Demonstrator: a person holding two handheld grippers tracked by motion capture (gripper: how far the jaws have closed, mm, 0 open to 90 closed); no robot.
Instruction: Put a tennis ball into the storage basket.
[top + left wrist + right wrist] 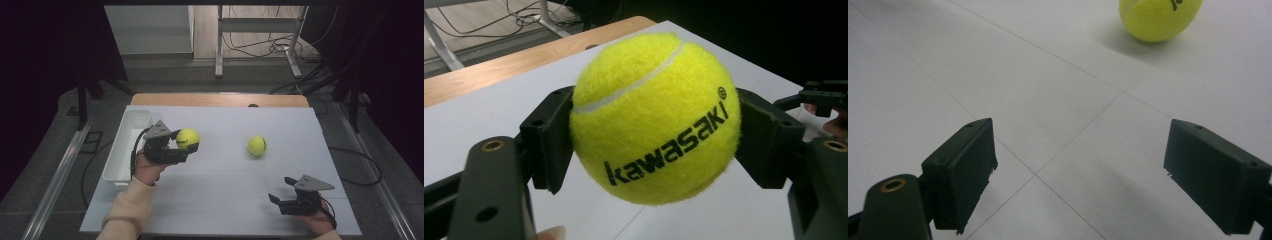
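while clamped in the left gripper [655,145], a tennis ball [656,117] (lettering "kawasaki"); right gripper [1080,175] wide

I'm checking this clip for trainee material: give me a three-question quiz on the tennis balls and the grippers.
1. True or false: the left gripper is shut on a tennis ball.
2. What word is printed on that held ball?
3. Where is the second tennis ball? A) in the white bin B) on the white table surface C) in the right gripper

Key: 1 true; 2 kawasaki; 3 B. The right gripper's jaws stand open with nothing between them.
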